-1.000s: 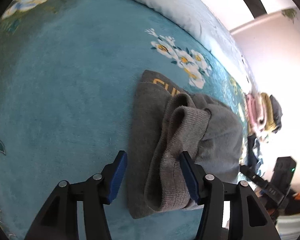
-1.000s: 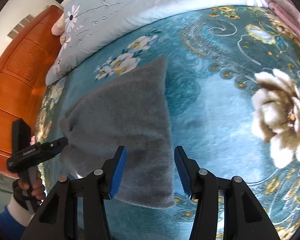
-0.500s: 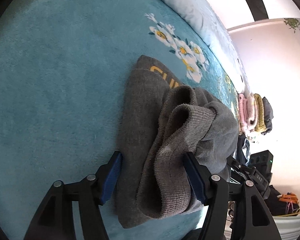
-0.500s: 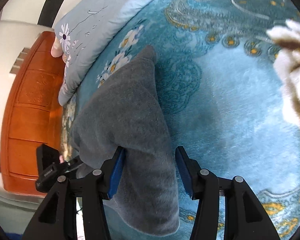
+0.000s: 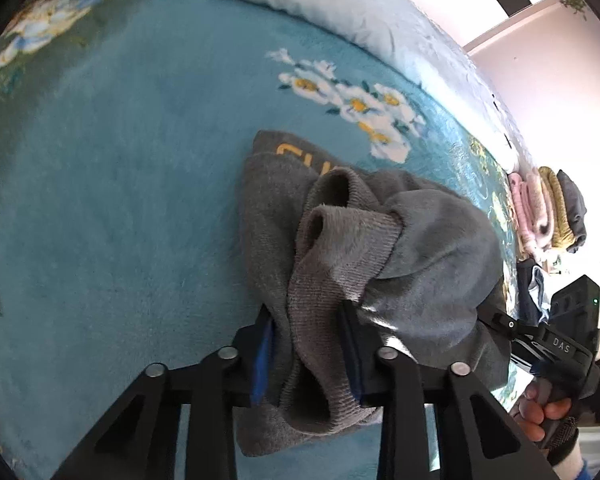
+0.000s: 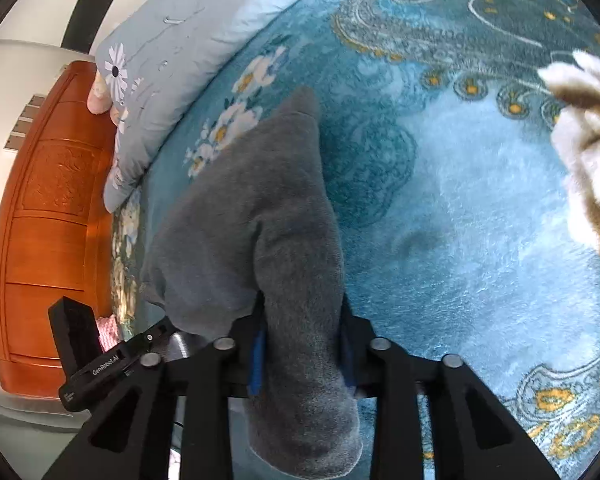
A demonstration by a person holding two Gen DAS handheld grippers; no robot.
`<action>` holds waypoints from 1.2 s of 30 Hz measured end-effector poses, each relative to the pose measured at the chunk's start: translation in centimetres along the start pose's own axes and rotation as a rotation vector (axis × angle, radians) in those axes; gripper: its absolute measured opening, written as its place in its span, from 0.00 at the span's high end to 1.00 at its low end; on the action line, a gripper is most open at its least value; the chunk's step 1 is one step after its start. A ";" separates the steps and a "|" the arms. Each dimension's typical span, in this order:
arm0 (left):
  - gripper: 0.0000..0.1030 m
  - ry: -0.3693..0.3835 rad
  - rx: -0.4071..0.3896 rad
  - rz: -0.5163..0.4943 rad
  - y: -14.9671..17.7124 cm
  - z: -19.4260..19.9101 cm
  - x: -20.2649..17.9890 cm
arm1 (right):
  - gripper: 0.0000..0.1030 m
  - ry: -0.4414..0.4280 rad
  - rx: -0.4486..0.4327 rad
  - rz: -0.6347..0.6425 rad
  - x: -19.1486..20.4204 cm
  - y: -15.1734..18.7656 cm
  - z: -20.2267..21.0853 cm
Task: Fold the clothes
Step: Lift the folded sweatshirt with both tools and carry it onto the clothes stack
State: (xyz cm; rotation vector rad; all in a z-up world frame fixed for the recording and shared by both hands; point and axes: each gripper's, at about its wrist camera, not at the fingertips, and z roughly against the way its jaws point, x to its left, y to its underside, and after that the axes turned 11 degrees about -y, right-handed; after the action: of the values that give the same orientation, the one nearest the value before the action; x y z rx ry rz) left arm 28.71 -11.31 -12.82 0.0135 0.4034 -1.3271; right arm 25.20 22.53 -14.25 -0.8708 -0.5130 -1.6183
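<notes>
Our left gripper (image 5: 308, 340) and right gripper (image 6: 302, 330) share black angular frames, silver screws, and blue finger pads (image 5: 262, 360).

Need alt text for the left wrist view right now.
The left gripper is closing on a bunched ribbed edge of a grey garment lying on a teal floral blanket. The right gripper shows at right, folded clothes beyond.

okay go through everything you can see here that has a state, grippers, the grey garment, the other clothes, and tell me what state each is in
left gripper: jaws closing, pinching the ribbed hem of the grey garment.
right gripper: jaws closing, pinching the garment's plain edge.
grey garment: bunched, partly folded, resting on the blue blanket.
stack of clothes: folded, piled at the far edge of the bed.
pillow: lying flat at the headboard.
</notes>
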 end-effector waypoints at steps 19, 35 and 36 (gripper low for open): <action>0.78 0.325 -0.085 -0.415 -2.6 6.0 -27.9 | 0.77 -0.030 -0.419 0.165 -3.2 -4.6 27.8; 0.86 0.423 0.034 -0.637 1.0 -0.3 -49.6 | 0.77 0.269 -0.519 0.138 -12.9 -8.4 45.1; 0.95 0.431 0.047 -0.630 1.4 -1.0 -50.3 | 0.77 0.295 -0.509 0.132 -13.5 -8.7 45.6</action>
State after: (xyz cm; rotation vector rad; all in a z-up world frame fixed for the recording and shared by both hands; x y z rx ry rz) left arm 20.55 36.46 0.74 0.2310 0.7833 -1.9626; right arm 29.48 66.60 5.08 -0.9869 0.1724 -1.7434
